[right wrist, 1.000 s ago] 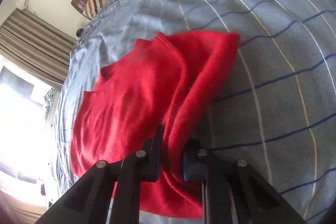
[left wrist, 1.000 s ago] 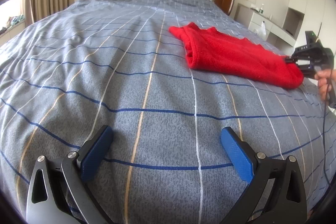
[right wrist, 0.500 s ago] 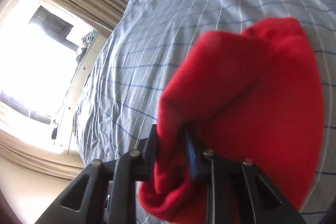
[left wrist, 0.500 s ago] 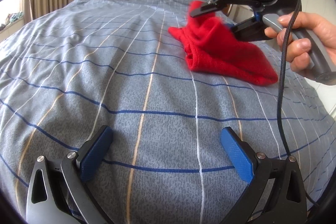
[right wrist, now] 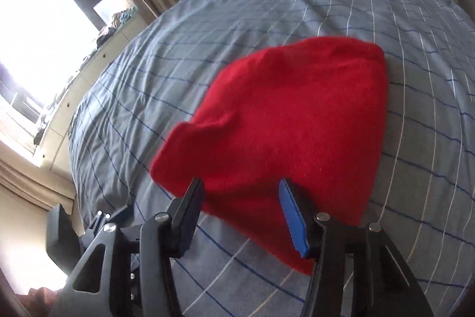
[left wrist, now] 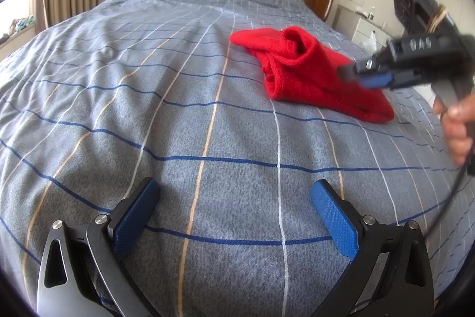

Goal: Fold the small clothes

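Garment: red knit (left wrist: 314,79) lies on bed (left wrist: 178,115), right side, loosely folded, top lump bunched.
Right claw (right wrist: 240,198): jaws just opened, spread, nothing pinched, above the knit's near edge.
Left claw (left wrist: 234,216): spread, empty, well apart from knit.
Risk: the loose flap may slump open; the bunched top may leave the next fold crooked.
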A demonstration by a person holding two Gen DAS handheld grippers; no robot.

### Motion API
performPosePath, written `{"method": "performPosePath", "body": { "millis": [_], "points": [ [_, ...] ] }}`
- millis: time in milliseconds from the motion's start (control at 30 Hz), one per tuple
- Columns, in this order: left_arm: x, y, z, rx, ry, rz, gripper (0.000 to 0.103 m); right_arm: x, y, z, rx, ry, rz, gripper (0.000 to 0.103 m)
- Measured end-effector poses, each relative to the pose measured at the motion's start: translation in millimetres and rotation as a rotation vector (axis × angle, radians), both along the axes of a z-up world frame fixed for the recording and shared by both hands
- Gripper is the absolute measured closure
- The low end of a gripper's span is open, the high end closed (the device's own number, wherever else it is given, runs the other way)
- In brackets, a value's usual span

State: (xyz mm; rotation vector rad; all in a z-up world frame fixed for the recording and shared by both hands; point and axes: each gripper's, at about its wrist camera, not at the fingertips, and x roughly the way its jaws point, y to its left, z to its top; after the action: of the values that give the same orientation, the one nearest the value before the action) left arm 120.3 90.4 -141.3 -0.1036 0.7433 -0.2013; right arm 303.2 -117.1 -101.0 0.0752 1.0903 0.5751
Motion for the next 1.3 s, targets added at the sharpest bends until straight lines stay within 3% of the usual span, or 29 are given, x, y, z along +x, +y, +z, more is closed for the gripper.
{"method": "performPosePath", "body": {
  "millis": [33,100,233,333,400,500,567,600,733,833,933,1033,1067,1100,1133,1167,1233,1300],
  "points": [
    [-1,-1,0,0.003,-0.002,-0.001,0.001,-6,6,-19,-0.024,0.02,0.014,0.049],
    [-2,-1,1,0.007,-0.004,-0.006,0.001,-18,15,-29,-0.084,-0.049,0.025,0.049],
    [-4,1,2,-0.001,-0.003,-0.009,0.001,-41,-9,9,0.027,-0.125,0.005,0.05],
    [-4,2,4,-0.011,0.004,-0.002,0.001,-59,-29,24,-0.046,-0.212,-0.008,0.048],
    [-3,4,11,-0.036,0.017,0.004,0.001,-55,-33,10,-0.097,-0.172,-0.005,0.047],
    [12,11,38,-0.146,0.024,-0.012,0.001,-41,-38,-31,-0.093,-0.049,-0.014,0.047],
    [32,11,62,-0.207,0.01,-0.031,0.001,-41,-43,-25,-0.042,-0.065,-0.029,0.043],
    [47,9,72,-0.234,0.012,-0.044,0.001,-38,-47,-18,0.017,-0.053,-0.039,0.034],
    [132,-4,70,-0.295,0.184,-0.067,0.001,-17,-90,12,0.252,-0.068,-0.191,0.006],
    [177,-16,51,-0.257,0.293,-0.047,0.002,22,-110,7,0.338,-0.001,-0.281,0.004],
    [198,-21,34,-0.274,0.371,-0.043,0.002,61,-118,-18,0.401,0.103,-0.328,0.004],
    [205,-30,31,-0.295,0.376,-0.054,0.002,91,-118,-51,0.572,0.215,-0.377,0.007],
    [206,-34,31,-0.291,0.365,-0.067,0.009,95,-114,-56,0.596,0.218,-0.395,0.014],
    [207,-40,30,-0.265,0.365,-0.082,0.053,99,-108,-57,0.579,0.198,-0.393,0.037],
    [209,-47,25,-0.247,0.385,-0.116,0.077,101,-97,-55,0.504,0.182,-0.37,0.066],
    [209,-51,23,-0.231,0.391,-0.12,0.082,101,-84,-50,0.383,0.156,-0.34,0.07],
    [201,-58,31,-0.177,0.328,-0.123,0.084,94,-59,-28,0.17,0.029,-0.276,0.074],
    [191,-61,50,-0.147,0.256,-0.133,0.085,78,-41,0,0.064,-0.109,-0.214,0.075]
  ]
}}
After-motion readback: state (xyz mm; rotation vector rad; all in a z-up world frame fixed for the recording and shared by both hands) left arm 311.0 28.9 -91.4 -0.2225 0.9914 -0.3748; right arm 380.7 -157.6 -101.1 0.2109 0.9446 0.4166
